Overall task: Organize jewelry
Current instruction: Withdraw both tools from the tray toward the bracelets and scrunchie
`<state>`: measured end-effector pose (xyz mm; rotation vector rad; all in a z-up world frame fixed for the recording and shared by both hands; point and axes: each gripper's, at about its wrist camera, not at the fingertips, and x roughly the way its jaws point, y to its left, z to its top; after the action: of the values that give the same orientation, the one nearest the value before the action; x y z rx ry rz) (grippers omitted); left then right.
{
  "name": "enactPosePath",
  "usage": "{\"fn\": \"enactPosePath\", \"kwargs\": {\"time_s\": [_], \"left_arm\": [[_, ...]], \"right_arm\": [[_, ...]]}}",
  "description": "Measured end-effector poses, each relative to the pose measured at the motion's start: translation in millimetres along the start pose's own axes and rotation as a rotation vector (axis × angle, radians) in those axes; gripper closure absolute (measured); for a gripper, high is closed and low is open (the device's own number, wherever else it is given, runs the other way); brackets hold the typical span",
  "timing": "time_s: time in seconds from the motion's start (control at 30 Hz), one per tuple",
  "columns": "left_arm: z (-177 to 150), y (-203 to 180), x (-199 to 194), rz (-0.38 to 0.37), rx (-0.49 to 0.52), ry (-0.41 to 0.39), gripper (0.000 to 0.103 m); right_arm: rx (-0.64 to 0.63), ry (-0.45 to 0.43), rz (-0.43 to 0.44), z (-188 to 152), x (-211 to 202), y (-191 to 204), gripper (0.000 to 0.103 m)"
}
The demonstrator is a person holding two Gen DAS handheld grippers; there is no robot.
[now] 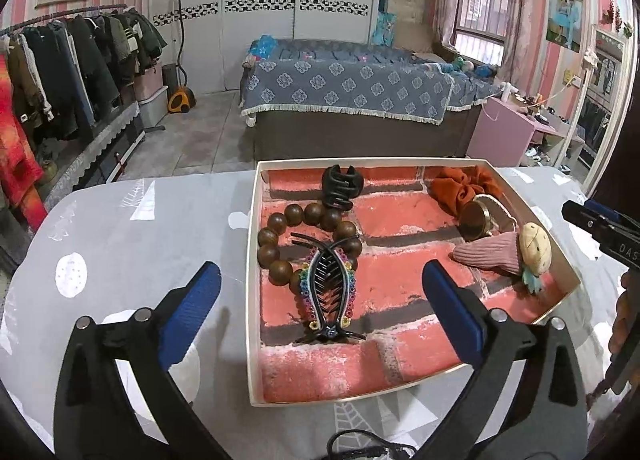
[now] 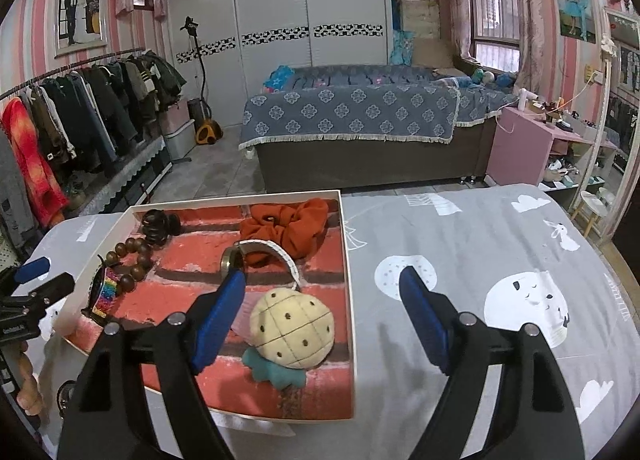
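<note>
We see the box [image 1: 253, 260] on the table already holding the rainbow clip [image 1: 328, 292], beads [image 1: 276, 238] and pineapple plush [image 2: 292, 326]. Both the left gripper [image 1: 320, 292] and right gripper [image 2: 322, 310] stand apart, empty; probably sorting is ending, next check for leftovers.

In the shallow white box lined with red brick print [image 1: 253, 260] we see a brown wooden bead bracelet [image 1: 280, 238] under a rainbow-studded black fish-shaped claw clip [image 1: 330, 292], a small black claw clip [image 1: 340, 185], a rust-orange fabric scrunchie [image 1: 460, 185] and a cream plush pineapple clip [image 2: 292, 326].
</note>
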<state>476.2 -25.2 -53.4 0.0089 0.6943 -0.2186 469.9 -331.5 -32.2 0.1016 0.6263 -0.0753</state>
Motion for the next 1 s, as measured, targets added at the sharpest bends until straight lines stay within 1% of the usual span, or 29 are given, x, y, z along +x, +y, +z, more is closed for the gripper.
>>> {"fn": "enactPosePath", "kwargs": {"time_s": [0.03, 0.17, 0.27, 0.5, 0.67, 0.77, 0.9, 1.0], "left_arm": [[1, 0, -1, -0.002, -0.001, 0.0, 0.005], [2, 0, -4, 0.0, -0.003, -0.002, 0.005], [3, -4, -10, 0.024, 0.01, -0.007, 0.005], [0, -10, -45, 0.032, 0.013, -0.024, 0.005], [-12, -13, -72, 0.044, 0.022, -0.021, 0.005], [-25, -11, -83, 0.04, 0.007, 0.0, 0.005], [-49, -4, -87, 0.048, -0.009, 0.042, 0.005], [-67, 2, -82, 0.06, -0.016, 0.083, 0.005]], "right_arm": [[0.001, -0.006, -0.004, 0, -1, 0, 0.009], [-0.018, -0.023, -0.012, 1, -6, 5, 0.009], [-0.028, -0.018, -0.009, 1, -14, 10, 0.009], [-0.051, -0.02, -0.005, -8, -49, 18, 0.009], [-0.037, 0.008, 0.0, -28, -70, 18, 0.009], [-0.021, 0.035, 0.008, -47, -78, 20, 0.009], [-0.011, 0.079, -0.003, -74, -81, 21, 0.009], [-0.01, 0.098, -0.014, -88, -84, 24, 0.009]]}}
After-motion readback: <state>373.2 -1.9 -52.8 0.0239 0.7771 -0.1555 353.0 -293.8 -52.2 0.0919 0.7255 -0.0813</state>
